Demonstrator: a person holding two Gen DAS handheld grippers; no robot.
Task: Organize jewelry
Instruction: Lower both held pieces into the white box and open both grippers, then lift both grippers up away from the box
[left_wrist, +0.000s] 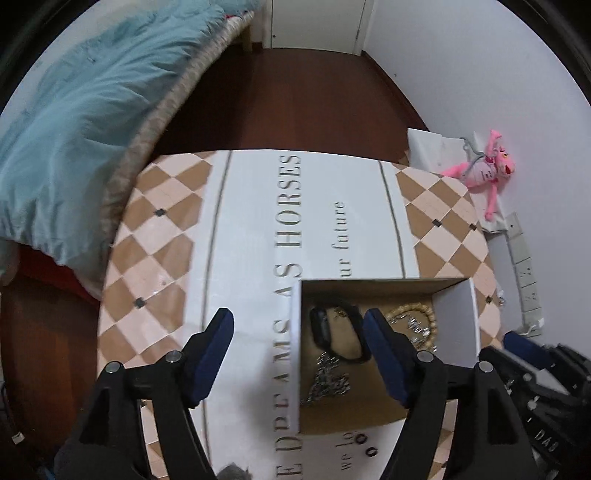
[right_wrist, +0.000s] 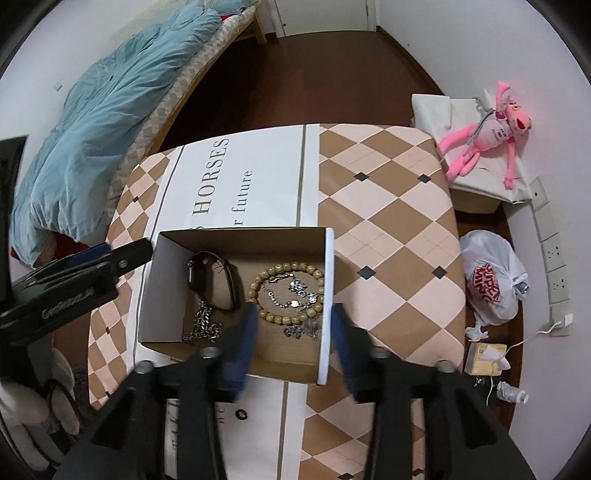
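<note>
An open cardboard box (right_wrist: 327, 295) with white outer walls stands on the patterned table (right_wrist: 388, 229). Inside lie a black wristband (right_wrist: 214, 280), a wooden bead bracelet (right_wrist: 284, 291), silver chains (right_wrist: 201, 325) and a silver charm bracelet (right_wrist: 299, 291). My right gripper (right_wrist: 293, 339) is open, its fingers straddling the box's right wall. My left gripper (left_wrist: 299, 358) is open, straddling the box's left wall (left_wrist: 295, 354); it also shows in the right wrist view (right_wrist: 110, 254). The wristband (left_wrist: 332, 332) and beads (left_wrist: 413, 317) also show in the left wrist view.
Small black rings (left_wrist: 365, 443) lie on the table in front of the box. A bed with a blue quilt (right_wrist: 103, 125) stands to the left. A pink plush toy (right_wrist: 487, 136) and a plastic bag (right_wrist: 491, 280) lie on the right by the wall.
</note>
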